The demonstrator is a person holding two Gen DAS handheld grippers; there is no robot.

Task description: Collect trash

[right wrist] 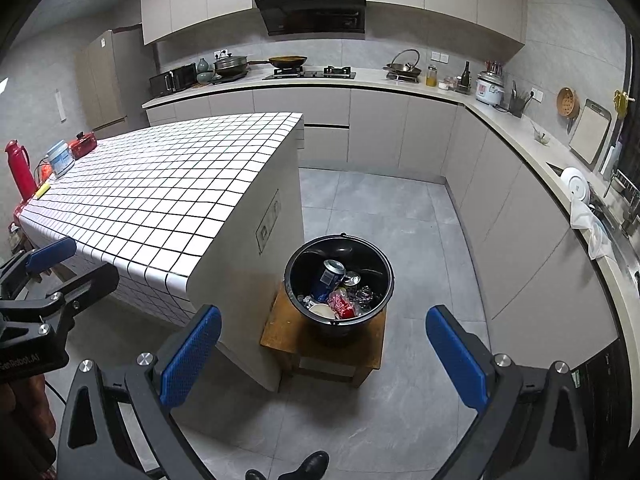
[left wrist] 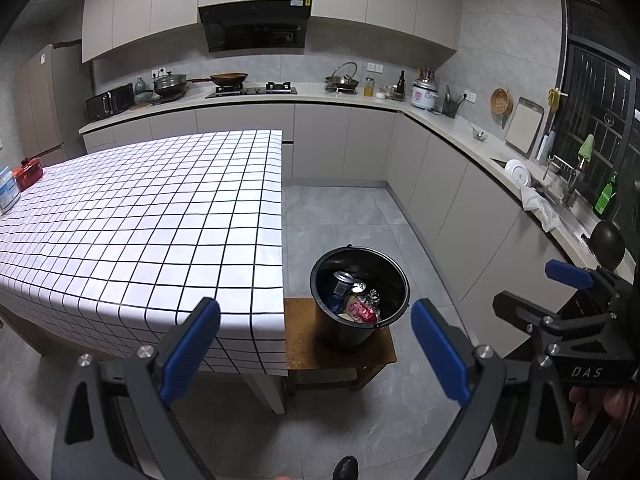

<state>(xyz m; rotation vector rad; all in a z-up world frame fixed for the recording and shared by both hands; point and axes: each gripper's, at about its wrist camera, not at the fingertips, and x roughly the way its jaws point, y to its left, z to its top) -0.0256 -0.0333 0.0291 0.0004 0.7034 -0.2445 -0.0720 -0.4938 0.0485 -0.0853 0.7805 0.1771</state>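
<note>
A black bucket (left wrist: 394, 280) (right wrist: 378, 258) stands on a low wooden stool (left wrist: 304, 340) (right wrist: 288, 332) beside the table's corner. Inside it lie a blue can (left wrist: 340, 284) (right wrist: 329, 278), a red wrapper (left wrist: 362, 312) (right wrist: 342, 306) and other scraps. My left gripper (left wrist: 316, 350) is open with nothing between its blue pads, hovering above and short of the bucket. My right gripper (right wrist: 324, 356) is open too, likewise held back from the bucket with nothing in it. Each gripper shows at the edge of the other's view.
The table (left wrist: 140, 220) (right wrist: 160, 184) wears a white grid-pattern cloth; a red box (left wrist: 28, 174) (right wrist: 82, 144) and a white tub (right wrist: 60, 158) sit at its far left, beside a red flask (right wrist: 18, 168). Kitchen counters (left wrist: 460, 128) run along the back and right. Grey floor tiles surround the stool.
</note>
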